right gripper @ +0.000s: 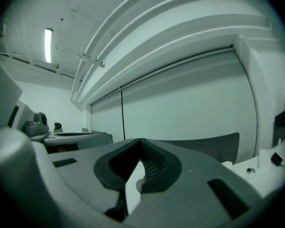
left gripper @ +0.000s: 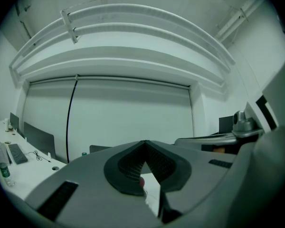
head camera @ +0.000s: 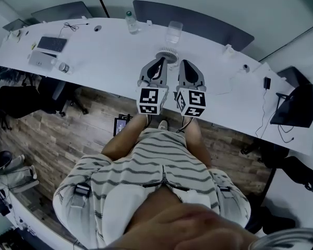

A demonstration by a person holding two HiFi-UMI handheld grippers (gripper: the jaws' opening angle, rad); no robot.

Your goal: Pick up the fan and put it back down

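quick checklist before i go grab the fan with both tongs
1. Fan on the desk: ok.
2. Fan just ahead of both tips, about centred between them: ok.
3. Left tongs open for the grab: not ok, shut.
4. Right tongs open: not ok, shut.
5. Both tongs empty: ok.
6. Glass clear of the fan: ok, it stands apart behind it.
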